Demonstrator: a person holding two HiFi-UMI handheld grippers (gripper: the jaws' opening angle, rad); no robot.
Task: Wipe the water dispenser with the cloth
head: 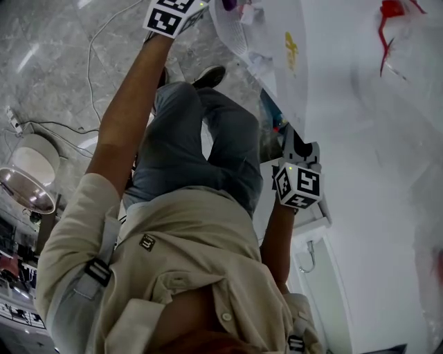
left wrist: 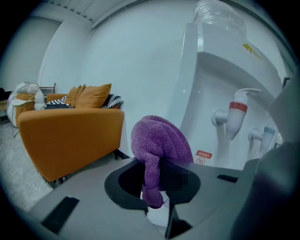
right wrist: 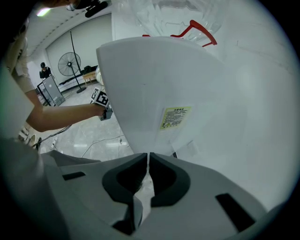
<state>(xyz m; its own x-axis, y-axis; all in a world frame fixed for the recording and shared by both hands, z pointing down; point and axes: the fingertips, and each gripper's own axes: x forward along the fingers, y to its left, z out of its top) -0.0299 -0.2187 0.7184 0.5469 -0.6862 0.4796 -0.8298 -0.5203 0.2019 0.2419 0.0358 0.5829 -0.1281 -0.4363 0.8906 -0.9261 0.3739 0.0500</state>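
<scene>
Gripping a hanging fold of the purple cloth (left wrist: pixel 161 140), my left gripper (left wrist: pixel 157 199) has its jaws clamped tight on the fabric. The rest of the towel bunches into a rounded wad just above and ahead of the jaw tips. Beyond the wad, ahead and to the right of those jaws, stands the white water dispenser (left wrist: pixel 211 89). Its red tap (left wrist: pixel 236 115) sits up and to the right of the cloth, and the blue tap (left wrist: pixel 265 136) lies further right, partly behind the gripper's body. I cannot tell whether the cloth touches the dispenser's front (it overlaps the panel from this angle). Off to the left of the jaws, well back, is an orange sofa (left wrist: pixel 70 131) with cushions (left wrist: pixel 91 95).

My right gripper (right wrist: pixel 147 161) holds nothing, its jaws drawn together with only a hairline slit between them. Directly ahead of its tips rises the dispenser's side panel, bearing a yellow label (right wrist: pixel 176 117) above and slightly right. The clear water bottle (right wrist: pixel 178 14) sits higher up. Left of these jaws, a forearm (right wrist: pixel 61 117) reaches across.
</scene>
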